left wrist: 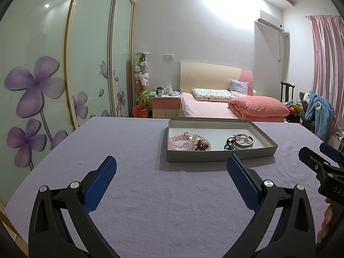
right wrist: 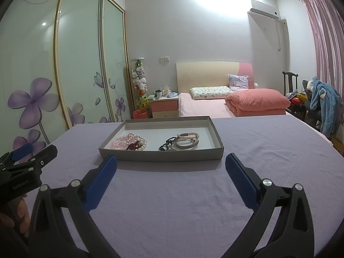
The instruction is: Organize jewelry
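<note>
A shallow grey cardboard tray (right wrist: 150,156) sits on a table with a purple cloth (right wrist: 172,204) over it. In the tray, a heap of pink and white bead bracelets (right wrist: 131,143) lies on the left side. A bunch of silver bangles and dark bead strings (right wrist: 182,143) lies on the right side, apart from the heap. Both lie near the front wall of the tray.

Behind the table is a bed with a pink folded quilt (right wrist: 257,102) on it. A small pink and cream bedside cabinet (right wrist: 164,106) is left of the bed. A tall glass-door wardrobe with purple flowers (right wrist: 43,75) runs along the left wall.
</note>
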Demonstrator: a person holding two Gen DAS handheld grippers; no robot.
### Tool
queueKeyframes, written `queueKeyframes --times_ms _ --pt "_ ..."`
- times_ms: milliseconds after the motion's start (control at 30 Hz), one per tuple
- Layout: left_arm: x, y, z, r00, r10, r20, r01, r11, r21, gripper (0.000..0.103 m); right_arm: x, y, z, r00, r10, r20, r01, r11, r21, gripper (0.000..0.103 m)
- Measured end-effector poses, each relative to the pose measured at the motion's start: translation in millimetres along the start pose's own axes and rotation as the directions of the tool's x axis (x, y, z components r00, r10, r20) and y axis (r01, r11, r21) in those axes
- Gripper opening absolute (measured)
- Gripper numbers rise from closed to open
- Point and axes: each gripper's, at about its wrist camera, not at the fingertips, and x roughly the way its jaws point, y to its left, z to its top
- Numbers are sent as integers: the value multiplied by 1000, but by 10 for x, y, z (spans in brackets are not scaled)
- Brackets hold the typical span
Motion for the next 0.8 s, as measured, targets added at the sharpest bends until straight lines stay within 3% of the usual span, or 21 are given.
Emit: queueKeyframes --times_ms 800 --pt "4 -5 -26 1000 2 -6 -2 1000 2 101 17 -11 -18 1000 1 -4 -1 1000 4 99"
